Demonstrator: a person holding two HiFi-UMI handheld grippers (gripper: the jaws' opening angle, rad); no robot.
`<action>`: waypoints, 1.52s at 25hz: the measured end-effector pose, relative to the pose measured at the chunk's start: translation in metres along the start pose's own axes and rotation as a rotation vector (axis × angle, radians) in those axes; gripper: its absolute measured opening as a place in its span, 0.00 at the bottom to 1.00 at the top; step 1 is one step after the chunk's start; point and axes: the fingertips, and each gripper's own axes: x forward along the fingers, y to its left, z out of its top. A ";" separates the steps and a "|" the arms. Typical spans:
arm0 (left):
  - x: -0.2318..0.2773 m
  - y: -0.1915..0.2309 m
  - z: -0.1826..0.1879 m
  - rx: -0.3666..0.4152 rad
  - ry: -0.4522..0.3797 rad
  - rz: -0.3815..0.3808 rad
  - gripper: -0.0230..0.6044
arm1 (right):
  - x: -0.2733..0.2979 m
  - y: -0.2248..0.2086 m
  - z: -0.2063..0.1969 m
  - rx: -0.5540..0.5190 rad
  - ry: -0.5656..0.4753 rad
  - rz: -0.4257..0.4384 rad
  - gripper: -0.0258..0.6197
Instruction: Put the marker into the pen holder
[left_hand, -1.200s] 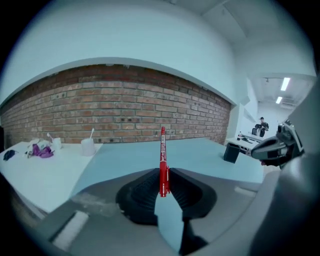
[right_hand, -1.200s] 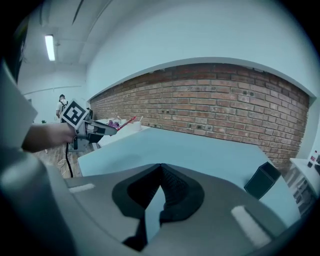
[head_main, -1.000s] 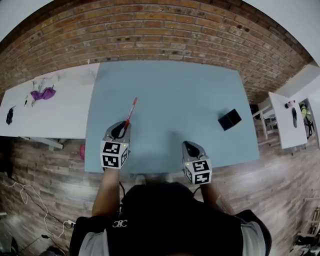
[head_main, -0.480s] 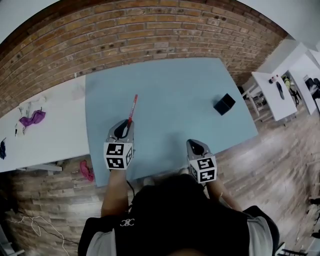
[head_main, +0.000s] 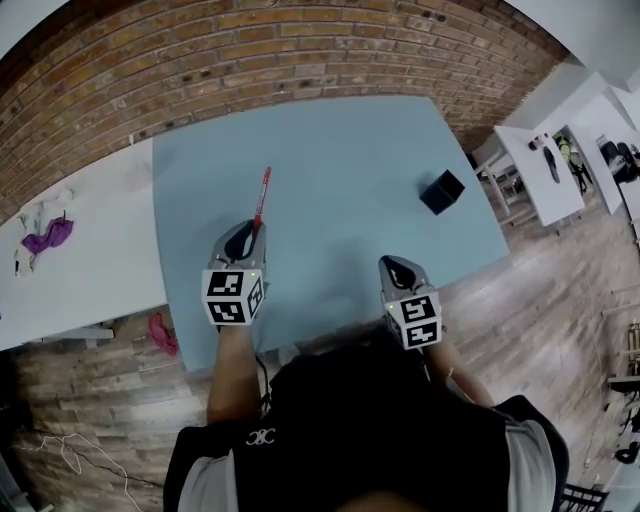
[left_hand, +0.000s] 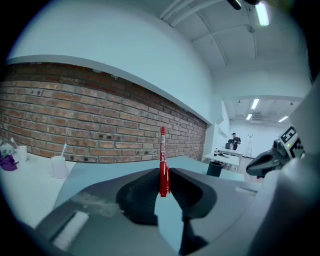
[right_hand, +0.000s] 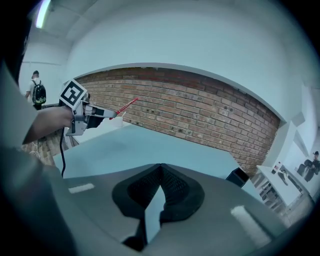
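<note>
Marker (head_main: 262, 195) stuck out forward from the left hand-held gripper (head_main: 250, 232), its long axis running away from the person toward the brick wall (head_main: 300, 50) and leaning a little to the right in the head view. In the right gripper view it (right_hand: 127, 106) sloped upward out of that hand-held gripper (right_hand: 111, 115), clear above the table (head_main: 340, 150). It was red and slim; which end carried the cap I could not quite tell.

The black holder (head_main: 441, 191) stood on the table near its right edge, well apart from the marker, with only bare blue tabletop between the two. In the left gripper view the holder (left_hand: 215, 168) showed to the right of the marker (left_hand: 162, 160). A white table (head_main: 80, 270) adjoined on the left, with a purple scrap (head_main: 48, 237) and a cup (left_hand: 58, 166) on it. A pink thing (head_main: 160, 333) lay on the wooden floor (head_main: 560, 300) under its near edge.

The left hand-held gripper (left_hand: 161, 181) had its jaws pressed on the marker's near end, so most of the shaft reached out beyond the fingertips. The right hand-held gripper (head_main: 393, 268) hung over the table's near edge, well to the right of the marker. Its jaws (right_hand: 160, 167) met at the tips and held nothing.
</note>
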 end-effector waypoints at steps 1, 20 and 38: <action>0.003 -0.002 0.000 -0.001 0.000 0.008 0.14 | 0.002 -0.005 -0.002 -0.004 0.001 0.009 0.05; 0.100 -0.135 0.005 -0.029 -0.074 0.215 0.14 | 0.030 -0.197 -0.043 0.018 -0.110 0.340 0.05; 0.218 -0.347 0.023 0.229 0.054 0.205 0.14 | -0.060 -0.395 -0.108 0.194 -0.230 0.405 0.05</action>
